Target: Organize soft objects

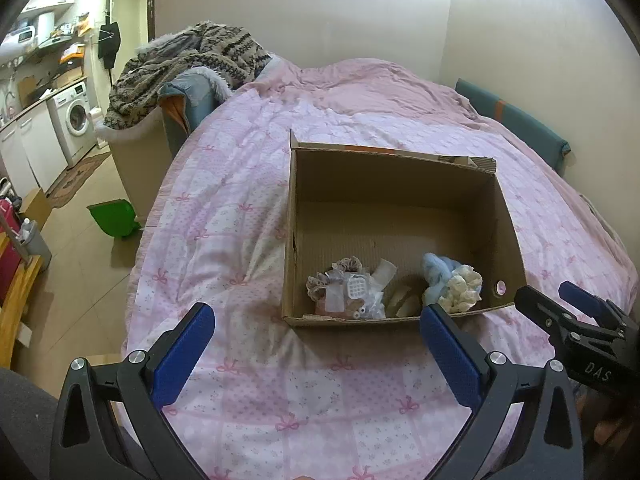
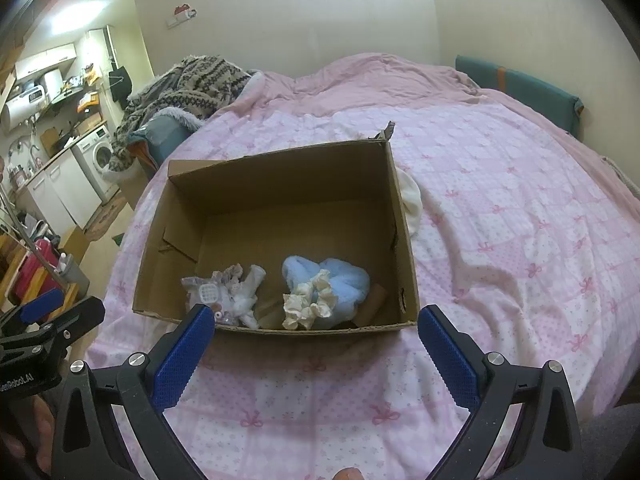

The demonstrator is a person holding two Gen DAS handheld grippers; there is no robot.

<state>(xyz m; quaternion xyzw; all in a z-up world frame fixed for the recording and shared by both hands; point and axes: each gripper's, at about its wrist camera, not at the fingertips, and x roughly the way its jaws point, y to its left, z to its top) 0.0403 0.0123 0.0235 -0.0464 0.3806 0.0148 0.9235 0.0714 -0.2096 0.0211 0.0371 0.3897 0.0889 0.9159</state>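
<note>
two grippers, both empty, hover over the near edge of the bed (image 1: 256, 208). we see the left gripper (image 1: 316, 332) with its blue fingers (image 1: 184, 356) spread wide apart, nothing between them; the right gripper (image 2: 316, 332) is the same, fingers (image 2: 450, 356) wide apart, holding nothing. in the left wrist view the right gripper shows at the right edge, beside the box.

an open cardboard box (image 1: 396, 176) sits on the pink patterned quilt (image 2: 500, 200). inside, against the near wall, we see a fluffy blue soft item (image 2: 344, 276) with a cream scrunchie (image 2: 308, 300) lying on top of it, touching. just beside, to the left, a small heap: a beige frilly scrunchie (image 1: 348, 266), clear plastic bags (image 1: 336, 300) and a small white grid piece (image 1: 357, 287). rest of the box floor is bare cardboard.

a white cloth (image 2: 412, 200) peeks out behind the box's right wall. a patterned knit blanket (image 1: 192, 60) is piled at the far left of the bed. washing machine (image 1: 76, 118) and a green dustpan (image 1: 112, 218) are off to the left.
</note>
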